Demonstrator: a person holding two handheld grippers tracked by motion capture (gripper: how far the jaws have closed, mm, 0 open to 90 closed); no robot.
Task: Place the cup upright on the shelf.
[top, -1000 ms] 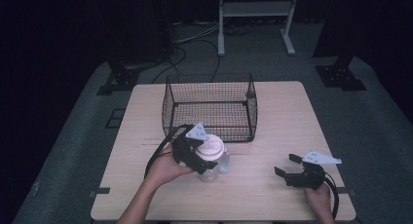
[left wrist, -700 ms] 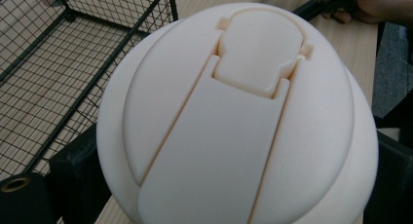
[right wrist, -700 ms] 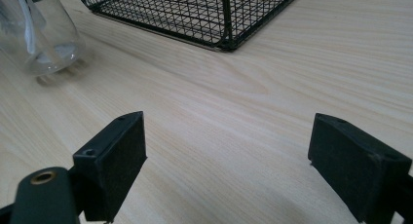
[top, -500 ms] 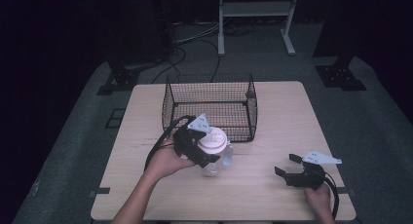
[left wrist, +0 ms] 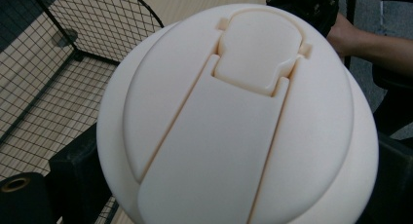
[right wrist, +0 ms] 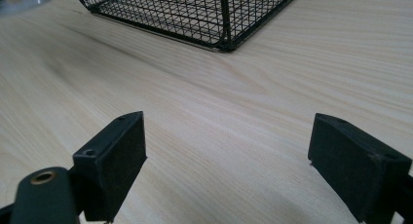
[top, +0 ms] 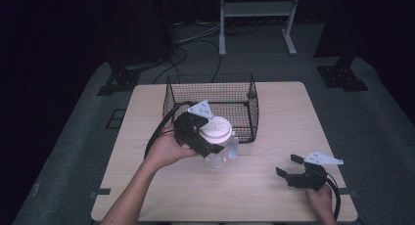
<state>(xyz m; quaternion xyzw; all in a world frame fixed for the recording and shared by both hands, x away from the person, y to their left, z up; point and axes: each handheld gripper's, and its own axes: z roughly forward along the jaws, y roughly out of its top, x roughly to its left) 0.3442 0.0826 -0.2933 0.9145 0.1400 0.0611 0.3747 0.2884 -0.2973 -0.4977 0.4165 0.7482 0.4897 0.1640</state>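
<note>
Centrally, a clear bottle (top: 219,151) with a cream lid (left wrist: 238,121) is clenched by the left gripper (top: 208,142), just near of the wire basket (top: 252,105). Right of it, the right gripper (top: 288,167) is held released over the table (top: 274,195).

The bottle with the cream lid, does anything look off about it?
Nothing spilled or broken. The bottle is held tilted in the left gripper, lid shut, just in front of the wire basket.
</note>
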